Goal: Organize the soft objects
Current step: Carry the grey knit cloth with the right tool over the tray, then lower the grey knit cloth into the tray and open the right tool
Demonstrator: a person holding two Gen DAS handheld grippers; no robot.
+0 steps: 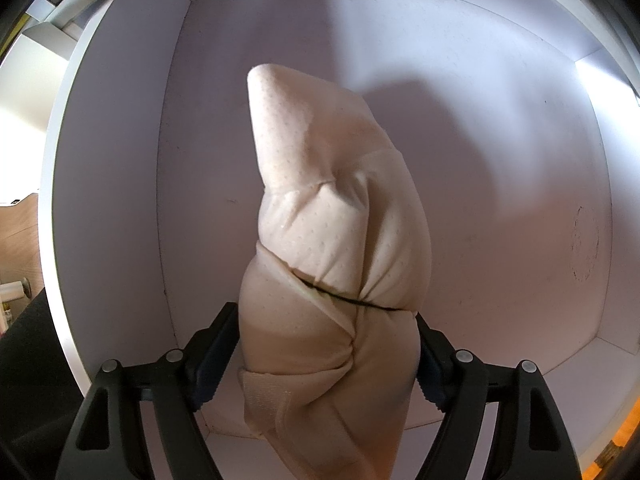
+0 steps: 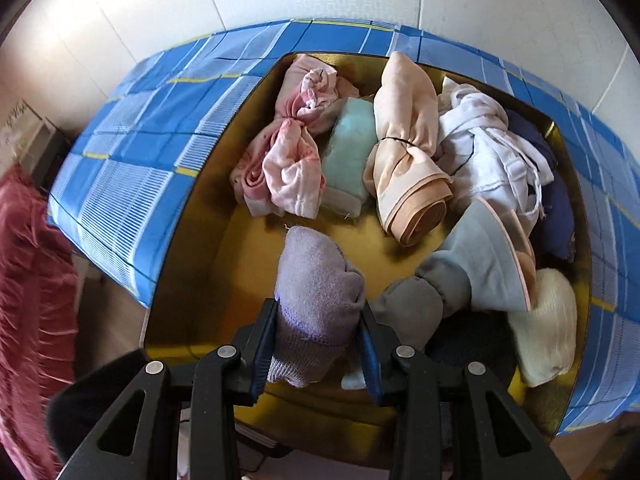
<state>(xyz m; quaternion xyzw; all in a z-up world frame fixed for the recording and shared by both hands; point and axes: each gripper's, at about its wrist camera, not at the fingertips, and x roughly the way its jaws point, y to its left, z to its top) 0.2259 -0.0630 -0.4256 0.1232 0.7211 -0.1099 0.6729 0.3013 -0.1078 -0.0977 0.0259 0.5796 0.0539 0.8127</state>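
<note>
In the left wrist view my left gripper [image 1: 326, 356] is shut on a beige rolled cloth bundle [image 1: 332, 248] tied with a thin dark band, held inside a white compartment [image 1: 480, 120]. In the right wrist view my right gripper [image 2: 318, 340] is shut on a lilac rolled sock [image 2: 316, 292], held over a gold box [image 2: 224, 248]. The box holds several soft bundles: a pink one [image 2: 288, 148], a mint one [image 2: 348, 152], a peach one [image 2: 408, 152], a white one [image 2: 488, 152] and a grey-blue one [image 2: 460, 276].
The gold box sits on a blue checked cloth [image 2: 140, 132] against a white wall. A dark red fluffy fabric [image 2: 28, 280] hangs at the left. A cream round item [image 2: 548, 328] and a navy piece [image 2: 556, 208] lie at the box's right side.
</note>
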